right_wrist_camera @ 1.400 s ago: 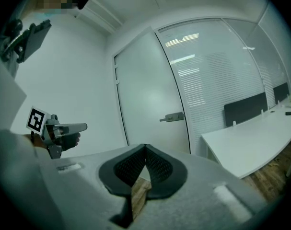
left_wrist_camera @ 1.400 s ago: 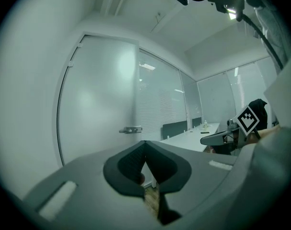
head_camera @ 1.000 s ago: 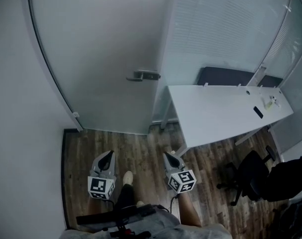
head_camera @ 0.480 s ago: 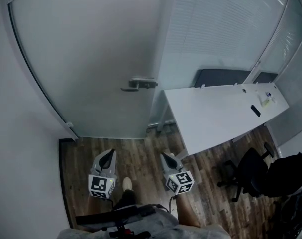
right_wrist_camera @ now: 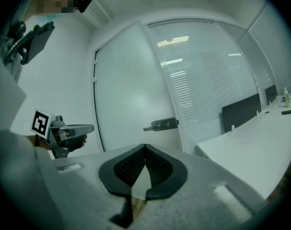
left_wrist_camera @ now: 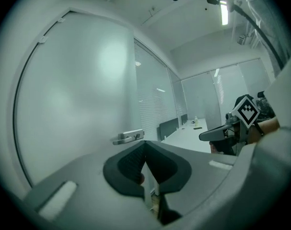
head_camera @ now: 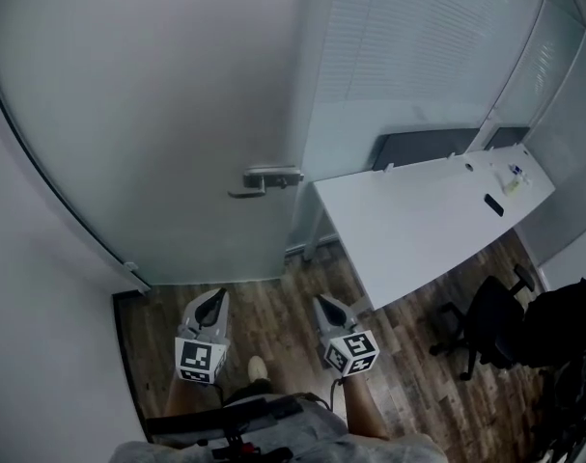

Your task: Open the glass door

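The frosted glass door stands closed ahead, with its metal lever handle at the door's right edge. Both grippers point at it from above the wood floor, well short of the handle. My left gripper is shut and empty, below and left of the handle. My right gripper is also shut with nothing in it, below and right of the handle. In the left gripper view the handle shows just above the closed jaw tips. In the right gripper view the handle lies above the closed tips.
A white desk juts out at the right, close to my right gripper. A black office chair stands beyond it. Blinds behind a glass wall run to the door's right. A plain wall closes the left side.
Both grippers have moved forward toward the door, which now fills more of the head view. The handle sits lower and nearer in the picture. Both jaws stay shut.
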`<state>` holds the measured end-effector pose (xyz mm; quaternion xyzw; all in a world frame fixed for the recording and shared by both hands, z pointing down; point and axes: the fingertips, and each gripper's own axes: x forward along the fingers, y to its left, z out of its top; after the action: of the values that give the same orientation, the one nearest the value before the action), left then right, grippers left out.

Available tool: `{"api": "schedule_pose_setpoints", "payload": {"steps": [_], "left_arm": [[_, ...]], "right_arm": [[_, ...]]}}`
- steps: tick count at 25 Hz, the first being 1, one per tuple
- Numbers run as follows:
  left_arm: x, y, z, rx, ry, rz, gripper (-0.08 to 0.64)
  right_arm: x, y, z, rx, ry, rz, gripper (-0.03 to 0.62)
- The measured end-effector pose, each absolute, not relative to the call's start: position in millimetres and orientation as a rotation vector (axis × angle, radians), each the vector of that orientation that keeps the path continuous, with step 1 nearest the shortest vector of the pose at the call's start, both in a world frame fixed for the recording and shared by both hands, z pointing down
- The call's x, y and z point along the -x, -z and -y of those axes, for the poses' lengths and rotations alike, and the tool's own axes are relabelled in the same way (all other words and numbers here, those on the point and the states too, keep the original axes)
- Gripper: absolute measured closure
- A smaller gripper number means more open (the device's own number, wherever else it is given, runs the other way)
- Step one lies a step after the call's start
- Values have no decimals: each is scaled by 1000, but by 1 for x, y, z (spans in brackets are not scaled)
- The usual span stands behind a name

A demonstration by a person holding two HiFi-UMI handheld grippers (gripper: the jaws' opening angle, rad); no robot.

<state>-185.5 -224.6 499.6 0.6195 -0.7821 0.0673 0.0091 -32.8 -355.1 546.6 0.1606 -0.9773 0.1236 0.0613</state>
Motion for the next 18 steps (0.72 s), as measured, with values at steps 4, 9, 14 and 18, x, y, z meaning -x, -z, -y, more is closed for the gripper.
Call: {"api": "schedule_pose_setpoints", "payload": {"steps": [4, 9, 14, 18], "left_arm": [[206, -502, 240, -1987, -228, 2409, 555], [222, -507, 260, -2062, -247, 2364, 555], [235, -502, 285, -2127, -308, 2373, 556], [245, -502, 309, -2168, -425, 2392, 555]], "right_arm": [[51, -546, 364, -541, -382, 2963, 591], [63, -541, 371, -600, -386, 2972, 591], [66, -542, 375, -625, -372, 2955, 591], [63, -548, 384, -663, -390, 2938, 591]]}}
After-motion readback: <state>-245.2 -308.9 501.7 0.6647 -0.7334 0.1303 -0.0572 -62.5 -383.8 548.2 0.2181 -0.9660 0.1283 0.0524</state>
